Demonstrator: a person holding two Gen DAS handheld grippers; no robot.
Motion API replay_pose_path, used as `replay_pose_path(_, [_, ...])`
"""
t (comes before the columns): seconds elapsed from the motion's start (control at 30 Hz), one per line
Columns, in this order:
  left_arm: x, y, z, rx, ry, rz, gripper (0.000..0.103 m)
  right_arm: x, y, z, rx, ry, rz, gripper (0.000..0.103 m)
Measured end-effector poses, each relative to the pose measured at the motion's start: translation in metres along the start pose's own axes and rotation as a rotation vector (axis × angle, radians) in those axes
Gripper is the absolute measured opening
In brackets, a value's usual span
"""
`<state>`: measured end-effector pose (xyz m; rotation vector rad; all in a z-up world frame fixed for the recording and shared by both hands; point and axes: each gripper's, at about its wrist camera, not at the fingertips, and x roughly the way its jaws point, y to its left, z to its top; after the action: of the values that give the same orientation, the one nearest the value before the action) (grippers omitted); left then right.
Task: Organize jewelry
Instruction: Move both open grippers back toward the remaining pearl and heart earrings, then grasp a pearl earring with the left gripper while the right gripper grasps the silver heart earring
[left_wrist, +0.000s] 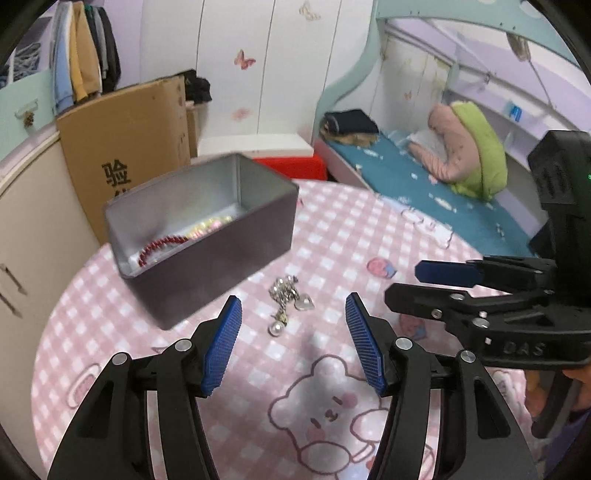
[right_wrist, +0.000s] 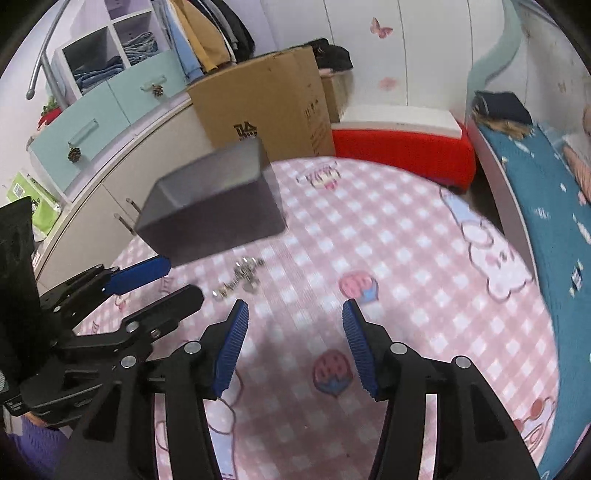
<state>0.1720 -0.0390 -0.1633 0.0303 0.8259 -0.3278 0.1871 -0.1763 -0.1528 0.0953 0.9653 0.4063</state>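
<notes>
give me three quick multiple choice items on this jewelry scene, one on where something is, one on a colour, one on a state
1. Where does the silver chain lie?
A. inside the box
B. on the checked tablecloth beside the box
C. on the bed

2. What colour is the bead bracelet inside the metal box?
A. red
B. blue
C. black

3. What is the left tool doing?
A. shut on the chain
B. gripping the box rim
C. open and holding nothing

Answers:
1 B, the chain rests on the cloth just in front of the box.
2 A, a red beaded loop shows against the box's inner wall.
3 C, its blue pads stand apart with bare cloth between them.
</notes>
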Motion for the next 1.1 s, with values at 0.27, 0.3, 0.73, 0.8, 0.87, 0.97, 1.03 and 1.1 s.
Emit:
replay_pose_path(0.27, [0.029,0.004,-0.009,-0.002,0.070,0.021,0.025,0.011,-0.009,-0.004,0.016,0.013,0.029,0.052])
replay_pose_path(0.3, [0.031,0.006,-0.010,-0.005,0.077,0.018,0.025,0.013,-0.010,-0.004,0.017,0.016,0.034,0.052])
replay_pose_path(0.73, [0.030,0.017,-0.017,0.008,0.083,0.013,0.011,0.034,0.011,0.002,-0.053,0.033,0.006,0.052])
replay_pose_path(0.8, [0.023,0.024,-0.018,-0.011,0.075,0.002,0.011,0.040,0.018,0.002,-0.086,0.042,-0.009,0.052])
replay_pose_path(0.87, [0.016,0.031,-0.018,-0.025,0.062,0.009,0.011,0.044,0.024,0.002,-0.115,0.042,-0.020,0.053])
replay_pose_path(0.97, [0.006,0.039,-0.019,-0.046,0.049,0.007,0.012,0.051,0.037,0.007,-0.154,0.042,-0.024,0.053])
replay_pose_path(1.03, [0.000,0.044,-0.020,-0.054,0.046,0.008,0.012,0.057,0.044,0.011,-0.171,0.044,-0.024,0.053])
replay_pose_path(1.1, [-0.003,0.049,-0.022,-0.064,0.043,0.010,0.012,0.061,0.050,0.015,-0.189,0.044,-0.020,0.053])
